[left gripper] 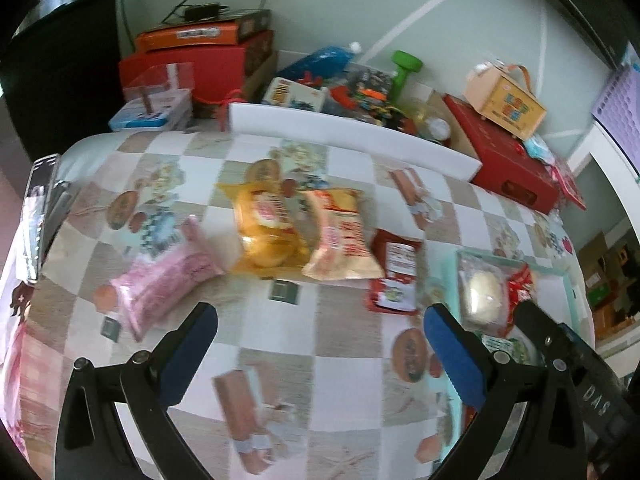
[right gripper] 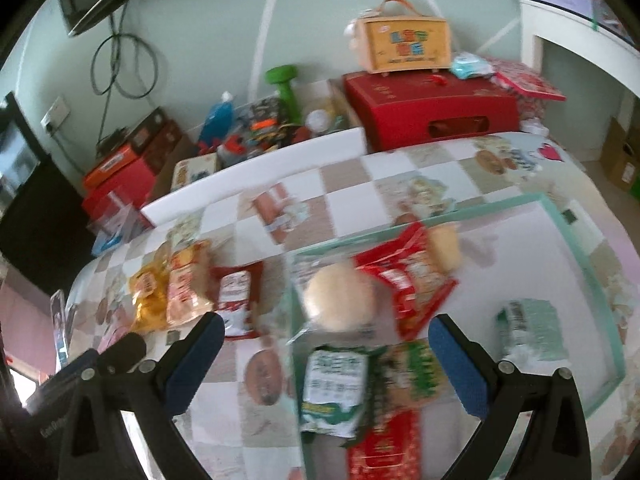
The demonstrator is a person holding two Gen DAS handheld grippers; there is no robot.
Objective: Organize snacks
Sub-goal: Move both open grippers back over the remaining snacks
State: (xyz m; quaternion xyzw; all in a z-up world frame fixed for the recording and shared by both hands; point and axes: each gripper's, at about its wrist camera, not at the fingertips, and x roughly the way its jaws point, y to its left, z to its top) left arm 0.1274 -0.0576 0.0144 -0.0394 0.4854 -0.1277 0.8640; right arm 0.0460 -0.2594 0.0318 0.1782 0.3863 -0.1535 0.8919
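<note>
Loose snacks lie on the checked tablecloth: a pink packet (left gripper: 160,284), a yellow bag (left gripper: 264,228), a peach bag (left gripper: 344,240) and a red packet (left gripper: 394,276); the yellow bag (right gripper: 150,296), peach bag (right gripper: 186,292) and red packet (right gripper: 236,300) also show in the right wrist view. A clear tray with a teal rim (right gripper: 576,248) holds a round bun (right gripper: 340,300), a red bag (right gripper: 412,280), green-and-white packets (right gripper: 332,392) and others. My left gripper (left gripper: 320,340) is open and empty above the cloth, in front of the loose snacks. My right gripper (right gripper: 326,356) is open and empty over the tray's near left part.
A white board (left gripper: 352,136) stands along the table's far edge. Behind it are red boxes (right gripper: 432,112), a peach carry box (right gripper: 408,44), a green dumbbell (right gripper: 286,92) and toys. A phone (left gripper: 38,216) lies at the table's left edge.
</note>
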